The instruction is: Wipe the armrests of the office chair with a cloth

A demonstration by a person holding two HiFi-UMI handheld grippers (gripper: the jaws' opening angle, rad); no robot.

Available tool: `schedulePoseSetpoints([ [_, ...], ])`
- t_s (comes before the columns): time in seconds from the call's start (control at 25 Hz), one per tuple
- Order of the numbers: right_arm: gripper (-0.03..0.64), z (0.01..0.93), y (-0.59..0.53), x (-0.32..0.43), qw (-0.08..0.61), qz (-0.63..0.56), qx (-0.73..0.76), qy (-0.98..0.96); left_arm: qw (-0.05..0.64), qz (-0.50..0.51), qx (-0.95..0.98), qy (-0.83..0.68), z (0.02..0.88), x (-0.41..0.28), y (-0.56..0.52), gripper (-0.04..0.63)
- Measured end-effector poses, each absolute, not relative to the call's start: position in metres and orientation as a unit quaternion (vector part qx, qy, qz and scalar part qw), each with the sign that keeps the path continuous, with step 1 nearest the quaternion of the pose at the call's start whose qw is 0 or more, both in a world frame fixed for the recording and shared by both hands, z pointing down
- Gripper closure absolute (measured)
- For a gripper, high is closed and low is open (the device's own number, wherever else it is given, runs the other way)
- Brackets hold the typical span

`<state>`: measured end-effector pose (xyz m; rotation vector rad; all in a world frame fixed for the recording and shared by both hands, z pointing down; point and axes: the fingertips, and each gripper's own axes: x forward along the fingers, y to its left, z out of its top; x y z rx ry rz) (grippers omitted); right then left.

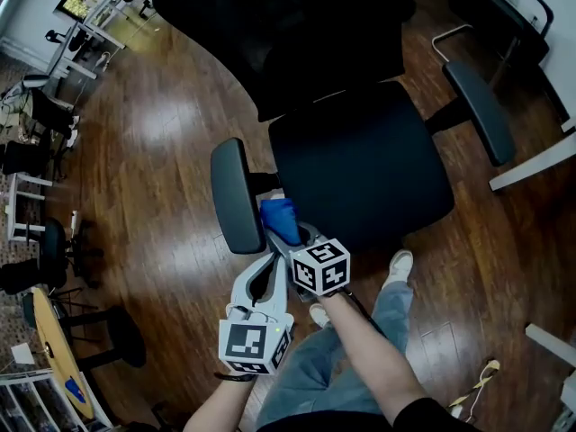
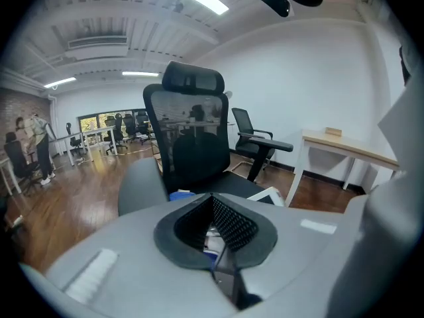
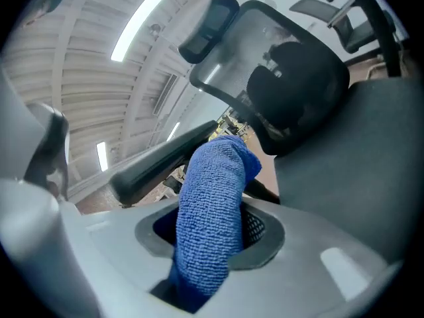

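right gripper (image 1: 290,238) clamps blue cloth (image 1: 278,217) just beside office chair armrest (image 1: 235,196).

The head camera looked steeply down from above and in front of the office chair (image 1: 360,165), far enough back to take in its whole seat, both armrests and the wooden floor (image 1: 162,124) around it. The camera on the left gripper (image 1: 268,264) sat low off the chair's front corner and faced roughly level towards the backrest (image 2: 189,138). The one on the right gripper (image 1: 290,232) lay very close below the nearer armrest (image 3: 159,158), tilted up at the headrest (image 3: 209,18). All three views shared that armrest and the blue cloth (image 3: 212,211) just beside it.
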<state>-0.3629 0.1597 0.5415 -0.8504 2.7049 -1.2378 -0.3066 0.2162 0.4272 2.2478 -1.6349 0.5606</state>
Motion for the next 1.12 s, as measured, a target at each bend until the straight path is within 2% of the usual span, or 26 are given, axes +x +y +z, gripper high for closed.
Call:
schedulePoseSetpoints([
  [0.2,0.479,0.499,0.169,-0.325,-0.002,-0.347,-0.316,0.883,0.161,0.136,0.779,-0.590,0.417,-0.334,0.215,0.620],
  [0.4,0.479,0.412,0.193,-0.331,-0.038,-0.276,-0.324,0.904,0.167,0.074,0.771,-0.610,0.376,-0.376,0.220,0.620],
  [0.68,0.479,0.344,0.222,-0.410,-0.014,-0.264,-0.302,0.916,0.172,0.054,0.752,-0.634,0.355,-0.454,0.232,0.620],
  [1.12,0.478,0.350,0.204,-0.534,0.001,-0.256,-0.311,0.915,0.174,0.068,0.731,-0.656,0.376,-0.576,0.204,0.620],
])
